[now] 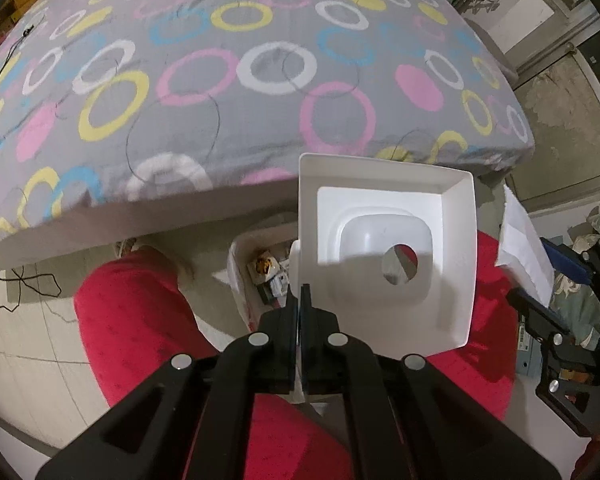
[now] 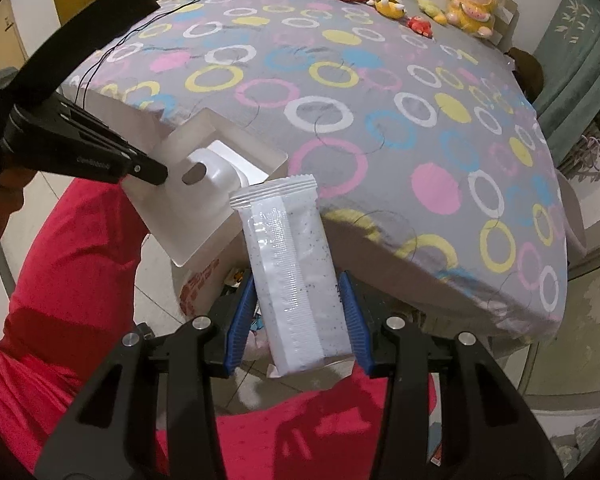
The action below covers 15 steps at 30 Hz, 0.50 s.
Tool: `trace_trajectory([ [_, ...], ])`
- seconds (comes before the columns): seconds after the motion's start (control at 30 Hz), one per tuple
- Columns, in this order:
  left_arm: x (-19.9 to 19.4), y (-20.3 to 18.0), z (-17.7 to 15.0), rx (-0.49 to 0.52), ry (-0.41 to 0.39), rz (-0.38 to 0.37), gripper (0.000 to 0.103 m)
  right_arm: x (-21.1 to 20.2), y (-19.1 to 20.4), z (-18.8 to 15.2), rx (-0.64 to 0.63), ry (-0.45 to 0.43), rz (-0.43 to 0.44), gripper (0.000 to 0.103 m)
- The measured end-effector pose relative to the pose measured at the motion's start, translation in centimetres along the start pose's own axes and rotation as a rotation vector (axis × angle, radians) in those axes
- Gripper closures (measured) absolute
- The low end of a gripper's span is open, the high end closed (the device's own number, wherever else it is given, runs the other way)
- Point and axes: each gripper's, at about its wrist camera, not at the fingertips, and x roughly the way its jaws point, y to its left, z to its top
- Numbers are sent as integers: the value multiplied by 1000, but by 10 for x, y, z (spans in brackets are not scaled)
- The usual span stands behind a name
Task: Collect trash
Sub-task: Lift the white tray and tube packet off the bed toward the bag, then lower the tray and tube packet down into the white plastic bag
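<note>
A: What does the tray (image 1: 384,248) look like?
B: White moulded plastic, square, with a raised centre and a round hole. It fills the centre right of the left wrist view, tipped up on edge, its hollow side facing the camera.

A: And the left gripper (image 1: 300,300)?
B: Low centre of that frame, fingers pinched together on the tray's left rim. In the right wrist view it reaches in from the upper left.

A: The right gripper (image 2: 300,312)?
B: Bottom centre, blue pads clamping a white speckled packet (image 2: 292,272) that stands up between them, crimped end on top.

A: Where is the bag (image 1: 260,272)?
B: Below the tray, just left of it, with scraps inside, in front of the bed (image 1: 220,80) and between red-clad legs (image 1: 140,320).
</note>
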Motion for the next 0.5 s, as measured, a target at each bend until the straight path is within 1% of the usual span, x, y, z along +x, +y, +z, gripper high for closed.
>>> trace_trajectory([
  [0.1, 11, 2, -4, -14, 20, -12, 101, 7, 1, -4, 16, 12, 11, 61],
  [0.33, 36, 4, -8, -25, 59, -7, 101, 29, 3, -14, 42, 41, 10, 61],
  [0.5, 54, 5, -9, -40, 91, -22, 101, 48, 1, -18, 63, 63, 6, 61],
])
